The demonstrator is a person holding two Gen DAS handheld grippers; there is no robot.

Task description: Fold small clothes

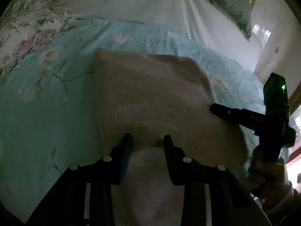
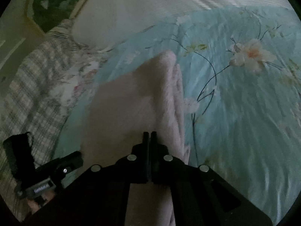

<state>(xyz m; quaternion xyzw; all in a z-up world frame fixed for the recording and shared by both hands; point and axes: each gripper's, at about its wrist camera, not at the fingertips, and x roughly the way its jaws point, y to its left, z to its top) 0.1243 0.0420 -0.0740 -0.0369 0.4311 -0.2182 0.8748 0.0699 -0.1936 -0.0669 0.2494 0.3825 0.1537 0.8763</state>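
Faint pale marking on right gripper [image 1: 213, 107] arm, seen from left wrist view: too dim to read. Grey label plate on left gripper [image 2: 75, 158] body: print blurred, illegible. Nothing else lettered.

Bare floral bedspread [image 2: 235, 113] is lying open right of the pink garment [image 2: 131, 103]. A plaid pillow [image 2: 33, 86] is crowding its left side. The white sheet [image 1: 141, 5] beyond is lying flat.

The folded cloth [image 1: 150, 94] at frame centre is pale pinkish beige. Beneath it, the bedspread [image 2: 244, 122] is light turquoise with peach-white flowers on thin dark stems. At upper left, a white sheet [image 1: 131, 0]; at left, a grey-and-white checked blanket [image 2: 33, 86]. Both hand-held grippers are black.
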